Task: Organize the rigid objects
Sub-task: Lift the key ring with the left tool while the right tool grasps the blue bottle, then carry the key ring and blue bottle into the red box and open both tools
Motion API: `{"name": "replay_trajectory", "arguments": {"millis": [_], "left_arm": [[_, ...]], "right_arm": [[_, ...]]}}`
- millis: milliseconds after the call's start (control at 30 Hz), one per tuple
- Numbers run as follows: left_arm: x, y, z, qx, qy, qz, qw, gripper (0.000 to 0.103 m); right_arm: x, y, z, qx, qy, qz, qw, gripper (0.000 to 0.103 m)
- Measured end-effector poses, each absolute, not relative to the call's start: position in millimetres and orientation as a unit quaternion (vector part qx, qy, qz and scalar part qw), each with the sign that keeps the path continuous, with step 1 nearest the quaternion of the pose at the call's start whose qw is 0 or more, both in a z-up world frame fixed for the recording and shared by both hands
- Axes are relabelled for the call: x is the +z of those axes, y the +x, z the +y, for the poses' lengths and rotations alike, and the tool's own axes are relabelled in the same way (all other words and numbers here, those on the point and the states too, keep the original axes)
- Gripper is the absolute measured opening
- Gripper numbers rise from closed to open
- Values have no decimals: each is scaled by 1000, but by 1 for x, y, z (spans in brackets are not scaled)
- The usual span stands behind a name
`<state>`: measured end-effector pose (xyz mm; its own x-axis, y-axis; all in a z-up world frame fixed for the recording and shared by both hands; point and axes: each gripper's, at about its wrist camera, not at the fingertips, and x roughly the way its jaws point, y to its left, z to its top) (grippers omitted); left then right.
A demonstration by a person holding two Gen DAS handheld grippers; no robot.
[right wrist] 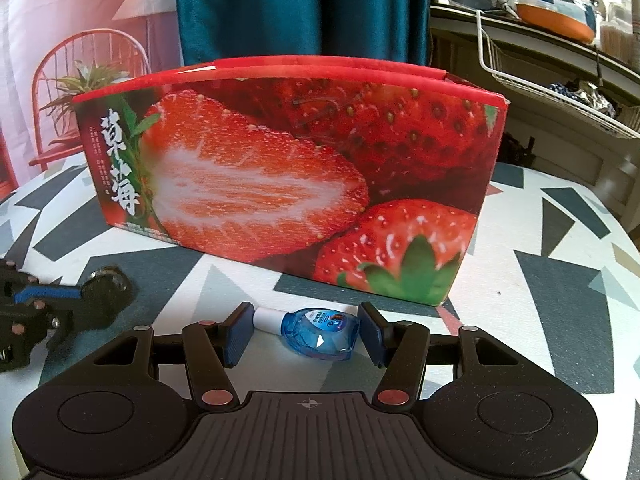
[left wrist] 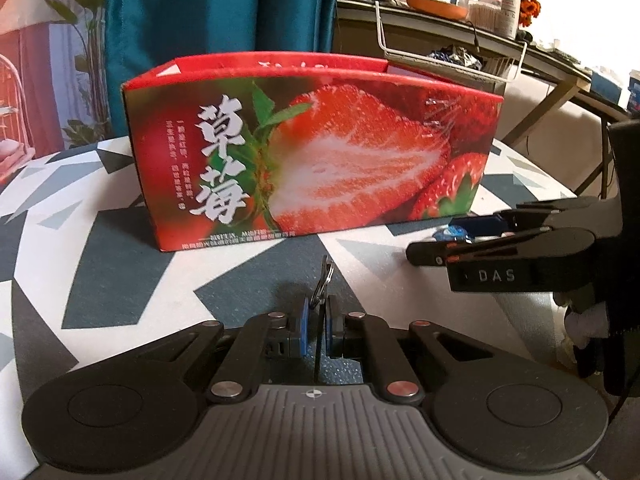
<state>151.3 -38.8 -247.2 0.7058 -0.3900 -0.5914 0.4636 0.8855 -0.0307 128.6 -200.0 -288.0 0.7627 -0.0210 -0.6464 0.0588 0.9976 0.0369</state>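
A red strawberry-print cardboard box (left wrist: 312, 152) stands open-topped on the patterned table; it also fills the right wrist view (right wrist: 296, 176). My left gripper (left wrist: 316, 328) is shut on a thin metal key ring (left wrist: 323, 280), held upright in front of the box. My right gripper (right wrist: 304, 332) is open, its blue pads on either side of a small clear blue bottle with a white cap (right wrist: 312, 334) lying on the table. The right gripper also shows in the left wrist view (left wrist: 460, 244), with the bottle (left wrist: 452, 234) between its fingers.
The table wears a grey, white and dark geometric cloth (right wrist: 560, 280). The left gripper shows at the left edge of the right wrist view (right wrist: 44, 312). Behind stand a teal curtain (left wrist: 216, 12) and a cluttered shelf with a white wire basket (right wrist: 552, 80).
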Motion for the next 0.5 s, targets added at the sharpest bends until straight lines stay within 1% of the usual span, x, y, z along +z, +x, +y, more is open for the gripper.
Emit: {"name": "replay_trajectory", "arguments": {"millis": [300,500], "left_arm": [[-231,152,-30,-216,43,286,933,9],[-217,150,-26,-208,37,270,940,9]], "right_arm": [[-279,125,-197,-16,21,341,940,53],[-260,118,-197,-17,20,323,946,53]]}}
